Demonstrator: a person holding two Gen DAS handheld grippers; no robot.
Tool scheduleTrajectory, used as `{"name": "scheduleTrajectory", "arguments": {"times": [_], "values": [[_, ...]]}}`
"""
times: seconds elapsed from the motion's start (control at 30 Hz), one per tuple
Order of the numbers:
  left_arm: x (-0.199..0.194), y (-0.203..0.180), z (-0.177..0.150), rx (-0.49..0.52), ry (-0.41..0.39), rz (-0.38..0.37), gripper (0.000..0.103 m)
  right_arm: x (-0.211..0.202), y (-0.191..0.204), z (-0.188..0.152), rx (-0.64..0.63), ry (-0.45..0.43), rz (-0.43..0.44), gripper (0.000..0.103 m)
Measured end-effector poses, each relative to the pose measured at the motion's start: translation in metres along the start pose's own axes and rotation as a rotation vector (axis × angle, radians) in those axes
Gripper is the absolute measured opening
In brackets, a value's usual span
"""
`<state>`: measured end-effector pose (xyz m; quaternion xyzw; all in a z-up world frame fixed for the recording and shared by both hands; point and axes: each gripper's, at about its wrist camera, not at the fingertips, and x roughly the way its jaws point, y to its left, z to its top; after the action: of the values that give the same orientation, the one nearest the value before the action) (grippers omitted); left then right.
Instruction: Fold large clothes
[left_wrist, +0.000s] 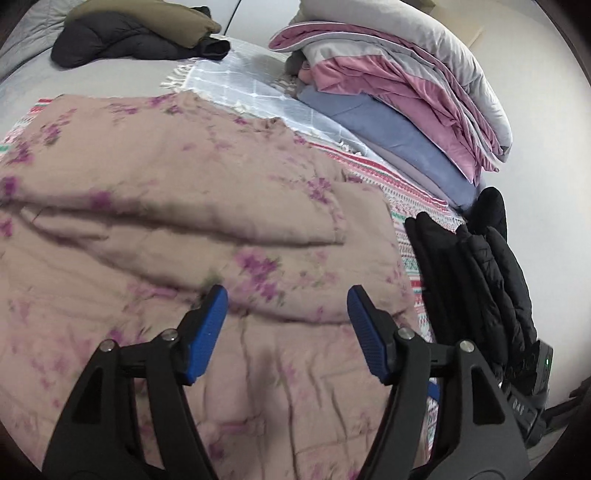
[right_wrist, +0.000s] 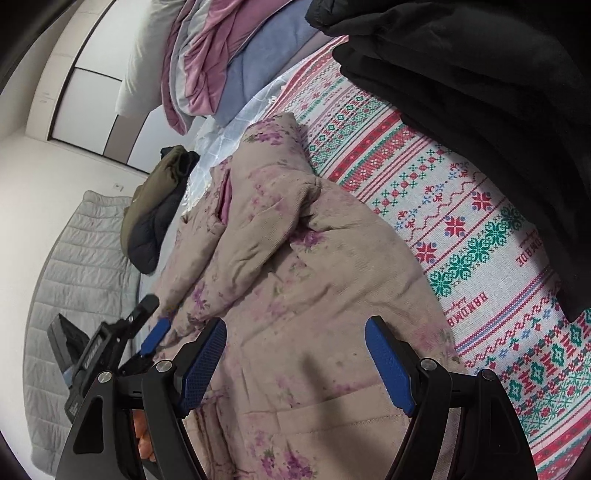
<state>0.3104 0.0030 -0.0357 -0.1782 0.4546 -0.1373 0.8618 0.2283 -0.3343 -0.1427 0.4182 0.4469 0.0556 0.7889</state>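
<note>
The floral padded jacket (left_wrist: 207, 206) lies spread on the patterned bedcover (right_wrist: 461, 229), directly beneath and ahead of both my grippers. One sleeve (left_wrist: 192, 221) is folded across the body, just beyond my left fingertips. My left gripper (left_wrist: 287, 299) hovers over the jacket's lower half with its jaws apart and nothing between the blue pads (left_wrist: 207, 332); the cloth there is blurred, so I cannot say for certain whether the tips touch it. My right gripper (right_wrist: 295, 332) stands over the same jacket, jaws wide apart, nothing between them. In the right wrist view the left gripper (right_wrist: 155, 332) shows just to the left of my right one, at the jacket's edge.

To the right of my left gripper a folded black garment (left_wrist: 480, 266) lies at the bedcover's edge. Further ahead and right sits a stack of pink, grey and blue bedding (left_wrist: 406, 92). Far ahead to the left, an olive jacket (left_wrist: 147, 18) lies on a dark padded one (left_wrist: 110, 44).
</note>
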Motion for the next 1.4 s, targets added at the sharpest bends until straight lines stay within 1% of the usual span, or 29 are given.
{"name": "scheduleTrajectory", "arguments": {"times": [0.1, 0.17, 0.3, 0.33, 0.43, 0.5, 0.53, 0.6, 0.7, 0.73, 0.8, 0.87, 0.93, 1.0, 1.1, 1.27, 1.33, 1.4], "values": [[-0.025, 0.03, -0.025, -0.041, 0.006, 0.066, 0.071, 0.001, 0.003, -0.001, -0.025, 0.002, -0.021, 0.079], [-0.044, 0.058, -0.039, -0.096, 0.003, 0.116, 0.071, 0.004, 0.004, -0.001, -0.028, 0.009, -0.02, 0.079], [-0.084, 0.12, -0.064, -0.247, -0.043, 0.209, 0.071, 0.008, 0.003, -0.004, -0.024, 0.027, -0.012, 0.079], [-0.095, 0.136, -0.07, -0.28, -0.059, 0.247, 0.071, 0.009, 0.004, -0.005, -0.03, 0.029, -0.018, 0.079], [-0.116, 0.172, -0.087, -0.345, -0.12, 0.352, 0.071, 0.01, 0.004, -0.005, -0.04, 0.033, -0.03, 0.079], [-0.122, 0.195, -0.098, -0.401, -0.128, 0.393, 0.071, 0.01, 0.001, -0.005, -0.036, 0.039, -0.039, 0.079], [-0.123, 0.202, -0.1, -0.423, -0.12, 0.394, 0.071, 0.01, 0.0, -0.005, -0.033, 0.041, -0.042, 0.079], [-0.129, 0.212, -0.103, -0.456, -0.116, 0.364, 0.071, 0.007, -0.004, -0.005, -0.032, 0.04, -0.056, 0.079], [-0.142, 0.21, -0.105, -0.419, -0.147, 0.354, 0.071, -0.001, 0.0, -0.005, -0.08, 0.023, -0.104, 0.079], [-0.146, 0.211, -0.107, -0.408, -0.141, 0.354, 0.071, -0.004, 0.002, -0.005, -0.101, 0.016, -0.116, 0.079], [-0.152, 0.217, -0.112, -0.421, -0.118, 0.336, 0.071, -0.011, 0.007, -0.008, -0.144, 0.0, -0.132, 0.079], [-0.162, 0.226, -0.12, -0.454, -0.109, 0.296, 0.071, -0.015, 0.009, -0.01, -0.158, -0.006, -0.137, 0.079], [-0.171, 0.234, -0.126, -0.463, -0.097, 0.29, 0.071, -0.02, 0.011, -0.015, -0.176, 0.001, -0.134, 0.079], [-0.181, 0.241, -0.134, -0.464, -0.097, 0.302, 0.071, -0.026, 0.012, -0.021, -0.191, 0.006, -0.138, 0.079], [-0.195, 0.251, -0.146, -0.435, -0.1, 0.308, 0.071, -0.041, 0.017, -0.034, -0.241, 0.003, -0.138, 0.079], [-0.215, 0.27, -0.171, -0.418, -0.069, 0.27, 0.071, -0.074, 0.029, -0.057, -0.391, -0.049, -0.211, 0.079], [-0.221, 0.279, -0.183, -0.422, -0.06, 0.255, 0.071, -0.085, 0.025, -0.068, -0.431, -0.047, -0.21, 0.079], [-0.226, 0.287, -0.193, -0.426, -0.051, 0.241, 0.071, -0.092, 0.016, -0.077, -0.439, -0.019, -0.188, 0.079]]}}
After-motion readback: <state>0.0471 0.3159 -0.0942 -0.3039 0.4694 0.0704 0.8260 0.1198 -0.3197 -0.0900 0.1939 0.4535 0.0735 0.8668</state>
